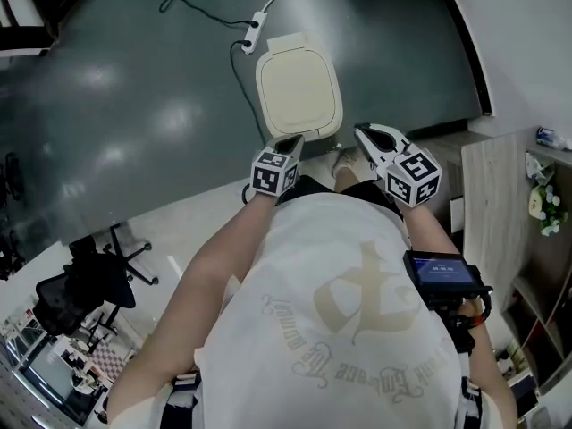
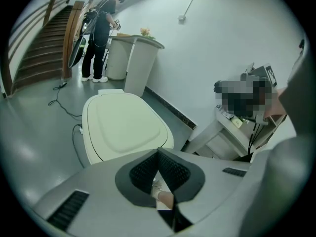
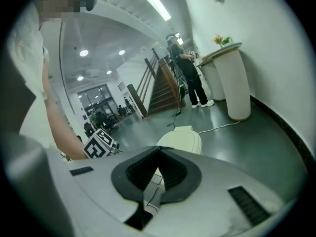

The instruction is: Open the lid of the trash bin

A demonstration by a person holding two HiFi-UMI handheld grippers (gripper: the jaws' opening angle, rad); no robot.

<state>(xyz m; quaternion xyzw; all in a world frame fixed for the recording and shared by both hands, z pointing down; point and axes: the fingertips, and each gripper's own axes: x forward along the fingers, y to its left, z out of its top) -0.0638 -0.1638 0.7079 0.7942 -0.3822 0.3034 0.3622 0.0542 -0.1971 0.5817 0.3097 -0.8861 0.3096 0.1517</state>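
The trash bin [image 1: 299, 92] stands on the grey floor straight ahead of me, its cream lid [image 2: 126, 125] lying flat and closed. My left gripper [image 1: 292, 140] hovers at the lid's near edge, jaws together with nothing between them. The right gripper [image 1: 361, 132] is just off the bin's near right corner, also shut and holding nothing. In the right gripper view the bin [image 3: 181, 139] shows beyond the closed jaws, with the left gripper's marker cube [image 3: 100, 145] to its left.
A white power strip [image 1: 253, 30] and its cable lie on the floor behind the bin. Wooden shelving [image 1: 500, 204] stands at the right, an office chair [image 1: 85, 284] at the left. A person [image 2: 101, 38] stands by a white counter [image 2: 140, 63] near stairs [image 2: 39, 48].
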